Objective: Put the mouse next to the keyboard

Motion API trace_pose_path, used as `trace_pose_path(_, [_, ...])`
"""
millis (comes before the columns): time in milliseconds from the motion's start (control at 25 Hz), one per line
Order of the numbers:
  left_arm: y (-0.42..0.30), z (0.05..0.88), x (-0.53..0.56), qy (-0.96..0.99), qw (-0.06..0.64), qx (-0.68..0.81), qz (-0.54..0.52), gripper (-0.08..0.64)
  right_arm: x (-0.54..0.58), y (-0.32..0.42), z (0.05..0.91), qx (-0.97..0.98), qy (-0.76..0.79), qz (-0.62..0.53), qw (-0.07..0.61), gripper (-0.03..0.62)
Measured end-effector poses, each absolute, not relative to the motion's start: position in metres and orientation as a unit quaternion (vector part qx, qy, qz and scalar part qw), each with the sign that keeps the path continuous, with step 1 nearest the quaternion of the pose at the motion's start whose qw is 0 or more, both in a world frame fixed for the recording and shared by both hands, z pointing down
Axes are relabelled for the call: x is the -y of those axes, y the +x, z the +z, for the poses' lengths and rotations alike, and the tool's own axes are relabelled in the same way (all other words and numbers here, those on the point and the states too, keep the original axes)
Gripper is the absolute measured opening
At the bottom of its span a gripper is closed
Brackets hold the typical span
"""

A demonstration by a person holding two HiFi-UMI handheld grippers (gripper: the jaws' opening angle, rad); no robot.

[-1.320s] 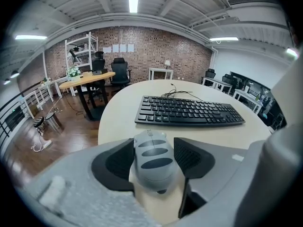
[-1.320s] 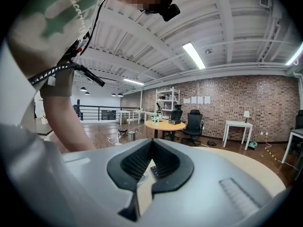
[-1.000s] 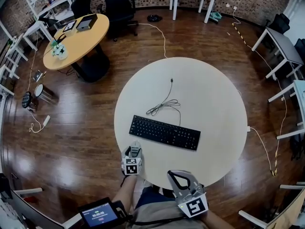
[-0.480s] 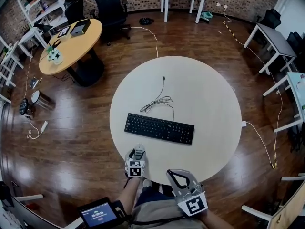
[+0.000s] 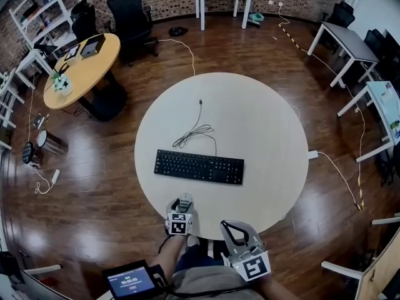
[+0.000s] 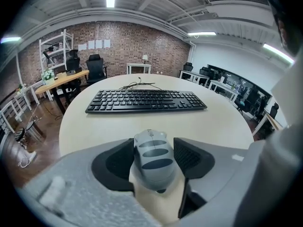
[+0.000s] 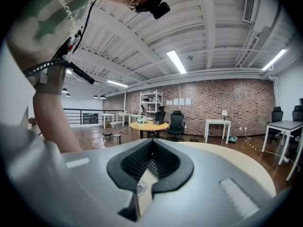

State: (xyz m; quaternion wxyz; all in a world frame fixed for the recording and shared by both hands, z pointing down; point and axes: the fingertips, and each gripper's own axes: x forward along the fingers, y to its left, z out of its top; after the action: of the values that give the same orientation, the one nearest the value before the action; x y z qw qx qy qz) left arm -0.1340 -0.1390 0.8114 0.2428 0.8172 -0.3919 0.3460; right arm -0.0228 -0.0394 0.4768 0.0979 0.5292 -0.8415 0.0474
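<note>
A black keyboard point(image 5: 199, 166) lies across the middle of the round white table point(image 5: 269, 142); in the left gripper view the keyboard point(image 6: 146, 100) is straight ahead. My left gripper point(image 5: 182, 206) hovers at the table's near edge, in front of the keyboard's left half. It is shut on a grey mouse point(image 6: 152, 157), which sits between the two black pads of the left gripper point(image 6: 152, 150). My right gripper point(image 5: 229, 227) is held off the table near my body. In the right gripper view the right gripper point(image 7: 150, 143) has its jaws together with nothing between them.
A loose black cable point(image 5: 195, 130) lies coiled on the table behind the keyboard. A wooden round table point(image 5: 81, 67) and office chairs point(image 5: 128, 11) stand at the back left, and white desks point(image 5: 340, 39) stand at the right. A screen device point(image 5: 130, 282) hangs by my left side.
The head view has shifted, so the table and keyboard sit further left in the picture. The left gripper, still holding the mouse, stays at the table's near edge. The right gripper has barely moved.
</note>
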Motion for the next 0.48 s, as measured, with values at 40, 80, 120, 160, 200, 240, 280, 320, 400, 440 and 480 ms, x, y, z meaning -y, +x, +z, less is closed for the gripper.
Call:
trace_pose_path(40, [-0.130,0.812,0.137,0.817,0.243,0.390,0.348,0.270,0.040,-0.019,0.476,0.841,0.530,0.045,0.096,0.005])
trace_pose_path(80, [-0.126,0.813,0.134,0.818,0.241,0.388,0.350,0.269,0.040,-0.014,0.477,0.842,0.529,0.043,0.098,0.005])
trace_pose_path(120, [-0.121,0.814,0.131,0.818,0.239,0.386,0.353,0.270,0.038,-0.009,0.478,0.842,0.527,0.043,0.104,0.005])
trace_pose_path(160, [-0.118,0.815,0.128,0.818,0.236,0.385,0.356,0.270,0.036,-0.004,0.479,0.844,0.523,0.042,0.111,0.005])
trace_pose_path(200, [-0.115,0.815,0.125,0.817,0.236,0.385,0.358,0.270,0.034,0.002,0.480,0.846,0.519,0.040,0.117,0.005])
trace_pose_path(240, [-0.111,0.815,0.122,0.816,0.236,0.386,0.359,0.270,0.033,0.007,0.481,0.847,0.517,0.037,0.119,0.005])
trace_pose_path(280, [-0.107,0.814,0.119,0.816,0.236,0.385,0.360,0.270,0.032,0.013,0.481,0.848,0.516,0.035,0.115,0.005])
trace_pose_path(320, [-0.102,0.814,0.117,0.817,0.235,0.384,0.360,0.270,0.031,0.018,0.481,0.848,0.517,0.035,0.111,0.005])
trace_pose_path(400, [-0.089,0.814,0.111,0.819,0.234,0.378,0.363,0.270,0.029,0.029,0.484,0.848,0.518,0.044,0.104,0.005])
trace_pose_path(440, [-0.083,0.815,0.106,0.819,0.234,0.375,0.365,0.270,0.027,0.034,0.486,0.848,0.517,0.049,0.103,0.005])
trace_pose_path(480, [-0.078,0.815,0.103,0.820,0.234,0.373,0.365,0.270,0.025,0.038,0.488,0.850,0.514,0.053,0.104,0.005])
